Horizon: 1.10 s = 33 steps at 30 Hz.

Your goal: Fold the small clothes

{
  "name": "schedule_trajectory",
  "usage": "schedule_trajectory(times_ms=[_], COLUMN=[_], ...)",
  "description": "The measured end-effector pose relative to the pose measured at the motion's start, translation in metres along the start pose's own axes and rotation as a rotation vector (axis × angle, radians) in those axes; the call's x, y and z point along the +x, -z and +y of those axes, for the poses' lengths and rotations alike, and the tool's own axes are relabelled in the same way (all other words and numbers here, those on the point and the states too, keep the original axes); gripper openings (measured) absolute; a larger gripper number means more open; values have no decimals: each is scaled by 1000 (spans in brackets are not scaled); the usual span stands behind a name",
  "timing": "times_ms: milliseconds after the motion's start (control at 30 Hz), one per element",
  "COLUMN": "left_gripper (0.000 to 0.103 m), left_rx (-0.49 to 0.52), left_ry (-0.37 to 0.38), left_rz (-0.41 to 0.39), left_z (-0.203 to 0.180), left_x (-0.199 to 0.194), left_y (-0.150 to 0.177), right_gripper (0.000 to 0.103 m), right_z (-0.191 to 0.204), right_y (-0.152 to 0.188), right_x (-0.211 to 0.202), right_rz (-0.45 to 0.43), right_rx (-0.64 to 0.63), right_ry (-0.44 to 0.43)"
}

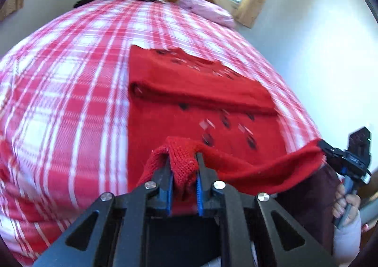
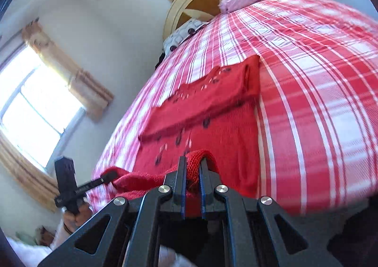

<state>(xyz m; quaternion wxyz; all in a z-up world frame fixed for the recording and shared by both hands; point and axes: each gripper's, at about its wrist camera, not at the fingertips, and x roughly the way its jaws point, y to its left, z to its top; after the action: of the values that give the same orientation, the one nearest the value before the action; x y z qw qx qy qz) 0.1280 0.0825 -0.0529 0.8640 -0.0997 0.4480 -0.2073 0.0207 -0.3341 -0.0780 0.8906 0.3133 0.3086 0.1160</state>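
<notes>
Between the left gripper's (image 1: 183, 167) blue pads sits a bunched corner of the red knitted sweater (image 1: 203, 111), clamped tight. Along the same hem, the right gripper (image 2: 191, 167) pinches the other corner, lifted off the bed (image 1: 70, 101). Beyond, the sweater's sleeves lie folded across its body on the red-and-white checked cover. White lettering on the left gripper's bar is too blurred to read.

Between the fingers (image 1: 169, 172) bunches a coarse, ribbed knit sweater (image 1: 189, 82), matt wool-like red. Beyond the fingertips lies a smooth woven plaid bedsheet (image 1: 70, 77). The left gripper (image 1: 183, 167) looks like matt black plastic with shiny metal pins.
</notes>
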Motion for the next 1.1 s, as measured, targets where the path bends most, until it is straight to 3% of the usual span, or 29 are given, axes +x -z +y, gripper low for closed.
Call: schedule_trajectory(times_ms=[67,133,267,333,467,567,633,767,800,867,1100], left_gripper=[25,27,62,63,75,75,75,78,78,78,78], left_rx=[-17,-42,-37,-42,22,71,138,161,146,127,114], left_ry=[-17,-61,-177,-205,-183,-177,-157,-160,-155,-136,-108], left_rz=[25,33,-4,-40,-76,-124,-135,-106,-84,-62,-45], left_z=[10,19,32,40,43,40,31,24,24,22,14], left_x=[18,39,52,47,41,36,40,56,64,69,77], left_y=[-13,-31,-51,-52,-46,-41,-38,-34,-32,-29,-26], right_gripper=[8,9,9,10,13,35,65,68,68,67,67], right_z=[-11,-21,-45,-49,-53,-53,-50,-36,-24,-17,-13], right_y=[-15,-27,-35,-37,-42,-42,-36,-20,-12,-10,-15], right_x=[17,37,75,79,70,57,49,37,40,54,100], right_rz=[-9,-19,24,33,-17,-68,-106,-169,-162,-105,-47], right_rx=[30,36,89,103,102,92,69,-52,-150,-227,-347], right_ry=[-4,43,116,121,88,83,103,177,223,270,416])
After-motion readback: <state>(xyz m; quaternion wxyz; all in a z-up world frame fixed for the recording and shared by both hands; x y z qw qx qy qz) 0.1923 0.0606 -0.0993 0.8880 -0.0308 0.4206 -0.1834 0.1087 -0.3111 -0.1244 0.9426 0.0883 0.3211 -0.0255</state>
